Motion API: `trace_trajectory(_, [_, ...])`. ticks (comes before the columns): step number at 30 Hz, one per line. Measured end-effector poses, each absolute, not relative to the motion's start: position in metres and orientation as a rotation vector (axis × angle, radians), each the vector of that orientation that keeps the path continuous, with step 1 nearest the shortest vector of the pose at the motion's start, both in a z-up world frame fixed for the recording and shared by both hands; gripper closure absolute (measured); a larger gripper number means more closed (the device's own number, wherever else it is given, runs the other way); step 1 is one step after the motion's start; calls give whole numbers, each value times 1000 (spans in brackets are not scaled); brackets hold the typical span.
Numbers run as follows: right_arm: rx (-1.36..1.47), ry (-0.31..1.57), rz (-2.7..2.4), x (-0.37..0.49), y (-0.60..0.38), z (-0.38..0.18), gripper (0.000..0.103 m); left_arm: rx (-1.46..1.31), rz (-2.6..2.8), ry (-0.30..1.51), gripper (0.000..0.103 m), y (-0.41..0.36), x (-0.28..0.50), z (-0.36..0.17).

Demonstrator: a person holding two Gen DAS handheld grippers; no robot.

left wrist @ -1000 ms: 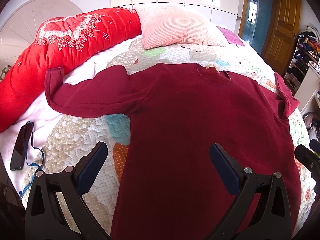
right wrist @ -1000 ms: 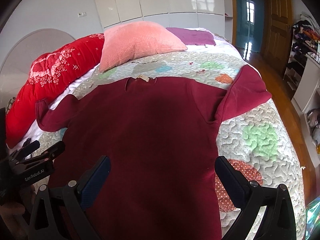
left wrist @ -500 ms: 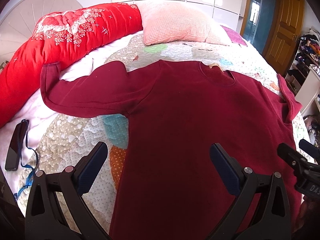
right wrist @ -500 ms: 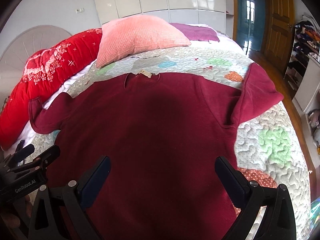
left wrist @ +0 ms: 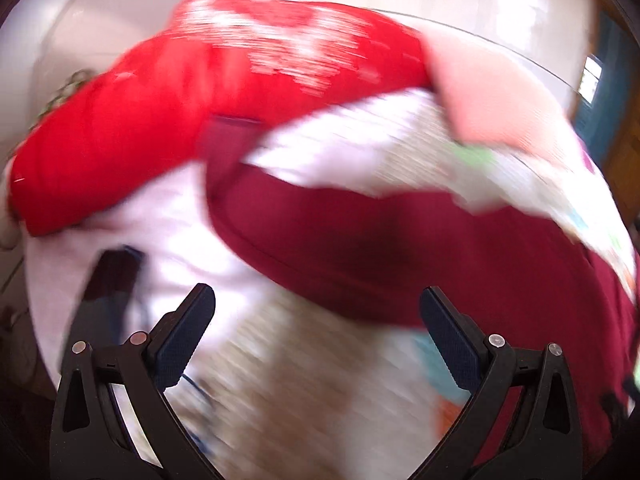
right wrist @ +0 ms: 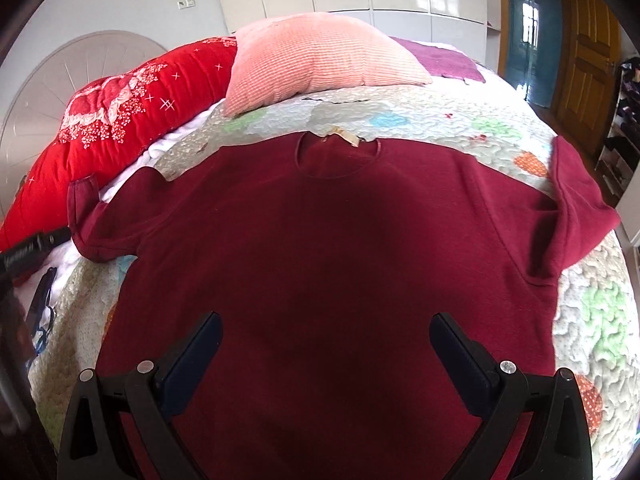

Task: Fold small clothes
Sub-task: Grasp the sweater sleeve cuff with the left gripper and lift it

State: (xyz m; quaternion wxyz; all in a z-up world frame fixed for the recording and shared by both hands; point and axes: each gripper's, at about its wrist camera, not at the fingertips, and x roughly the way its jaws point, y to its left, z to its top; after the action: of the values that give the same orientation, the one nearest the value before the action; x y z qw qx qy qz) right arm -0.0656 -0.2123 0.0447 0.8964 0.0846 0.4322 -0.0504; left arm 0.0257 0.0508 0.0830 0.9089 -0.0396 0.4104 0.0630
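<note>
A dark red sweater (right wrist: 320, 260) lies flat, front up, on the quilt (right wrist: 592, 312) of a bed, neck towards the pink pillow (right wrist: 316, 60) and hem towards the camera. One sleeve (right wrist: 108, 224) stretches out to the left, its cuff turned up just beside the red bolster (right wrist: 120, 120); the other sleeve (right wrist: 576, 216) is folded back on itself near the right edge of the bed.

The right gripper (right wrist: 326, 360) hangs over the lower middle of the sweater's body with its jaws spread wide and nothing between them; whether the fingers touch the cloth cannot be told.

The left gripper (left wrist: 316, 332) is likewise wide open and empty. Its view is heavily blurred (edges smear into streaks), yet the outstretched sleeve (left wrist: 360, 248) shows ahead of and just above the fingertips, running across the frame, with the cuff (left wrist: 228, 140) lying against the bolster (left wrist: 160, 100). Under the fingers lies quilt (left wrist: 300, 380) rather than sweater. A dark flat object (left wrist: 108, 284) (too blurred to name) lies on the white sheet (left wrist: 176, 232) left of the left finger (left wrist: 184, 336). In the right view the left gripper's tip (right wrist: 36, 244) shows at the far left, near that sleeve.
</note>
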Motion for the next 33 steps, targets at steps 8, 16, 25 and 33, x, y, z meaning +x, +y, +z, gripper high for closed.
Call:
trace_trajectory(8, [180, 940, -71, -51, -203, 31, 0, -102, 311, 877, 1, 133, 107, 56])
trace_trajectory(16, [164, 967, -65, -47, -199, 24, 0, -77, 312, 936, 36, 141, 151, 29])
trace_trajectory(25, [172, 968, -59, -46, -202, 25, 0, -104, 257, 901, 90, 133, 146, 43])
trace_trajectory(33, [202, 926, -64, -53, -217, 40, 0, -193, -89, 771, 92, 62, 84, 119])
